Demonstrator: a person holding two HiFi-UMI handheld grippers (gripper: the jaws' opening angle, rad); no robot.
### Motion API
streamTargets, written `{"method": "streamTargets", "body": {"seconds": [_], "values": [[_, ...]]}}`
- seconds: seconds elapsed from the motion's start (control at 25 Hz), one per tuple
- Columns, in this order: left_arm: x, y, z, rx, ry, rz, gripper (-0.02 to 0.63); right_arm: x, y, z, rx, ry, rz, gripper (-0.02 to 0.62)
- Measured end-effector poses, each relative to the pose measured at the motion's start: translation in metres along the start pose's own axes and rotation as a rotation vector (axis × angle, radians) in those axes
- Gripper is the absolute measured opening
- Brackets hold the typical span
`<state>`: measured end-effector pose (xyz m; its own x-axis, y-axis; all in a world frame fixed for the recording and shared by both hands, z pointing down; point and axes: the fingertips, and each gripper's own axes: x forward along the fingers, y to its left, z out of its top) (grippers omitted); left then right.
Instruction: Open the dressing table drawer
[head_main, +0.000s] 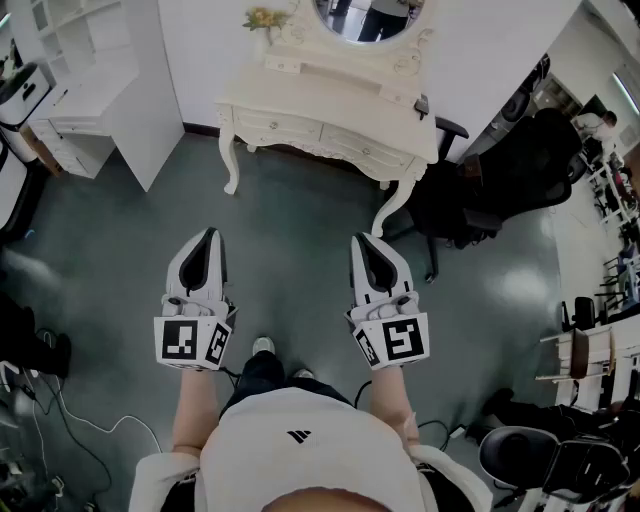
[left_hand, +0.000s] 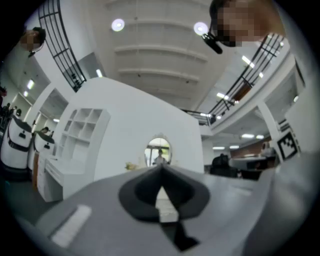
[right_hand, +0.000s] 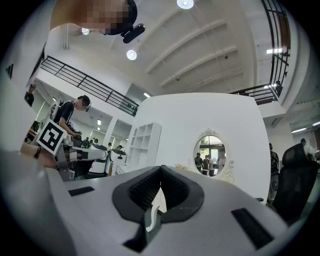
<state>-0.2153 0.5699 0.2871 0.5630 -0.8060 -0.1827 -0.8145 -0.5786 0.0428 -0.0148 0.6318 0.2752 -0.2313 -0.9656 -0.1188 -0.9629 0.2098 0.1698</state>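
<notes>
White carved dressing bench (head_main: 330, 100): drawers (head_main: 357, 147) shut, contents unseen. Left tool (head_main: 208, 236) and right tool (head_main: 362, 242) closed, empty, well apart from it.

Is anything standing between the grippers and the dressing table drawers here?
Nothing visible. Only bare floor lies between the left gripper, the right gripper and the drawers of the dressing table. The black chair stands beside the table's right end, off the path.
</notes>
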Motion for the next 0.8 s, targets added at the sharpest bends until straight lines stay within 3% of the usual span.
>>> {"method": "streamTargets", "body": {"seconds": [0.52, 0.8], "values": [[0.019, 0.016, -0.002, 0.0, -0.008, -0.019, 0.008, 0.028, 0.006, -0.003, -0.007, -0.007, -0.004, -0.008], [0.048, 0.042, 0.007, 0.027, -0.06, -0.053, 0.008, 0.064, 0.003, 0.0, 0.017, -0.051, -0.032, -0.012]]}}
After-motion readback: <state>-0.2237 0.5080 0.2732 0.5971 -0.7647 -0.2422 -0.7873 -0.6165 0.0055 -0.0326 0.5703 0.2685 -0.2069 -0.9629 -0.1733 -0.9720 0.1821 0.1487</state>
